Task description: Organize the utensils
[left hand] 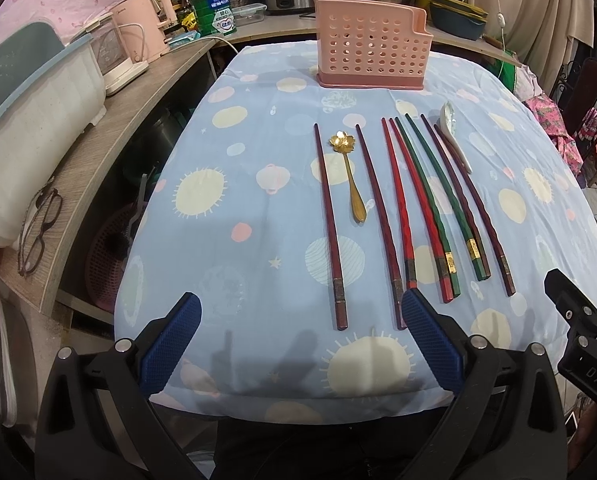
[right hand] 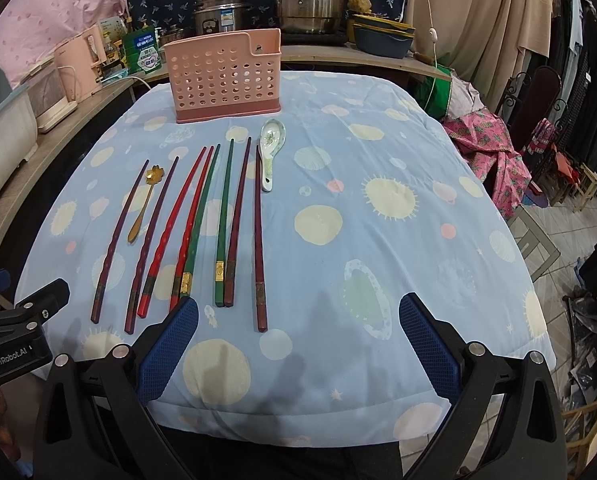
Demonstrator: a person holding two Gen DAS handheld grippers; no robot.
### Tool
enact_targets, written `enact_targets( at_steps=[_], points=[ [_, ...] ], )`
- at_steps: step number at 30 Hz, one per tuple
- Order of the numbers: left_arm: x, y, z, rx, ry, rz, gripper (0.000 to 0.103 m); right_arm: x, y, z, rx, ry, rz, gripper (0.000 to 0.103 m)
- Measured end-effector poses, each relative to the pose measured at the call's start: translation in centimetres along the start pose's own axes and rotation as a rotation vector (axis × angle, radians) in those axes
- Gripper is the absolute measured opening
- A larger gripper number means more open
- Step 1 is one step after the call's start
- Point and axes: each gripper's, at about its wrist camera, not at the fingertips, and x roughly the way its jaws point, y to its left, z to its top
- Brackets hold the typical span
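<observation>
Left wrist view:
- The left hand-held gripper (left hand: 300,344) hangs over the near edge of the bench (left hand: 226,264), its blue fingers (left hand: 170,344) spread wide with nothing between them.
- Just ahead of it lie the chopsticks (left hand: 402,216), eight in a row side by side, thick ends toward the gripper; the dark red one furthest left (left hand: 329,224) ends in the gap between the fingers, and the next dark one ends right at the right finger's tip.
- The gold spoon (left hand: 350,176) lies between those two dark chopsticks, flower-shaped bowl away from the gripper.
- The white spoon (left hand: 454,136) lies ahead to the right, past the last chopstick and touching or overlapping it; which, I cannot tell.
- The pink holder (left hand: 370,48) stands upright far ahead at the bench's far end, well apart from the utensils.
- The right hand-held gripper (left hand: 578,312) shows at the right edge.
- Glasses (left hand: 38,232) lie on a wooden shelf off to the left.

Right wrist view:
- The right hand-held gripper (right hand: 298,344) also has its fingers (right hand: 430,344) spread apart and empty, over the bench's near edge.
- The chopsticks (right hand: 202,232) fan out ahead and to its left; the left fingertip covers the ends of a red and a green one.
- The white spoon (right hand: 270,148) lies beyond them, just beside the rightmost chopstick's tip.
- The holder (right hand: 224,76) stands further ahead, left of centre.
</observation>
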Motion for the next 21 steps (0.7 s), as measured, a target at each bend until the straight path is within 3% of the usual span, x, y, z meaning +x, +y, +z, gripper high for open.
enact_targets(
  at_steps=[7, 21],
  points=[
    [2.6, 1.8, 0.9, -0.084, 0.043, -0.047, 0.096, 1.2, -1.0, 0.7, 0.032, 0.012, -0.007, 0.096],
    [8.0, 1.3, 2.3, -0.047, 0.107, -0.022, 0.094, 4.9, -2.7, 3.5, 0.071, 0.013, -0.027, 0.096]
  ],
)
